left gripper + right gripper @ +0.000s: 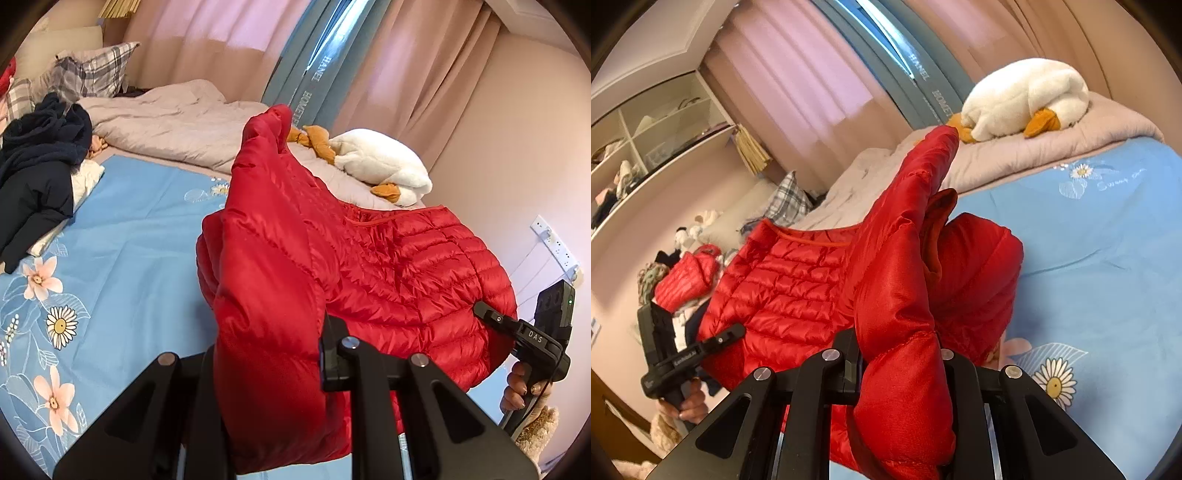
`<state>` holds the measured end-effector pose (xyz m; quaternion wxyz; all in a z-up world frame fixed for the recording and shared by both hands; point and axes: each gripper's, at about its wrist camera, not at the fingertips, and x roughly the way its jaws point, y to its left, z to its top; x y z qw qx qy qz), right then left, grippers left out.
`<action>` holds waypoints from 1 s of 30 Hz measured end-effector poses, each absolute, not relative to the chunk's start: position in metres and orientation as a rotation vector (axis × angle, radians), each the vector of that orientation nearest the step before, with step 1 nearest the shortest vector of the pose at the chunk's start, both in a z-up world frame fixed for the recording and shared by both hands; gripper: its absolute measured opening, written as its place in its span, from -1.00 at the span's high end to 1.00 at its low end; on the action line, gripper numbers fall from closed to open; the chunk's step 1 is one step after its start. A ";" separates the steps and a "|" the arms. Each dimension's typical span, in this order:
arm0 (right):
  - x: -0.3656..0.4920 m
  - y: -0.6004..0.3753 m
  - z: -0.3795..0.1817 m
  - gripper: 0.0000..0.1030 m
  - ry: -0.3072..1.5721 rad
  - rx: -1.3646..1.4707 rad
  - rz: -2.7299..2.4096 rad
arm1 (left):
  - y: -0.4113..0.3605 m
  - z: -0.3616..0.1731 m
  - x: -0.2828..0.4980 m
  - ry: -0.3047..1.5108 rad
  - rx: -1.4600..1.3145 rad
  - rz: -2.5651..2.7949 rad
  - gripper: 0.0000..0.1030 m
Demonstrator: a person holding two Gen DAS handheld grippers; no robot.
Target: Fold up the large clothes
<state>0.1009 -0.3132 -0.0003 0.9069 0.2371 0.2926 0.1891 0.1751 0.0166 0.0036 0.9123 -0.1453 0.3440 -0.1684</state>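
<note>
Red quilted jacket (388,258): held up above the near part of the blue floral bedsheet (129,229), stretched between both tools, probably to set a fold. Left gripper (266,354): clamped on one bunched end. Right gripper (897,362): clamped on the other. Both point slightly downward. White plush duck (384,162): far, on the grey duvet (166,122).

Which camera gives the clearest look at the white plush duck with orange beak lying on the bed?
The right wrist view: the white plush duck sits unobstructed on the grey quilt, beak visible. The left wrist view shows the duck smaller, its feet end partly behind the red quilted puffer jacket.
</note>
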 end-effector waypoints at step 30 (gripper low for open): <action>0.090 -0.317 -0.092 0.42 0.898 0.558 0.211 | 0.032 -0.104 0.164 1.008 -0.334 -0.224 0.45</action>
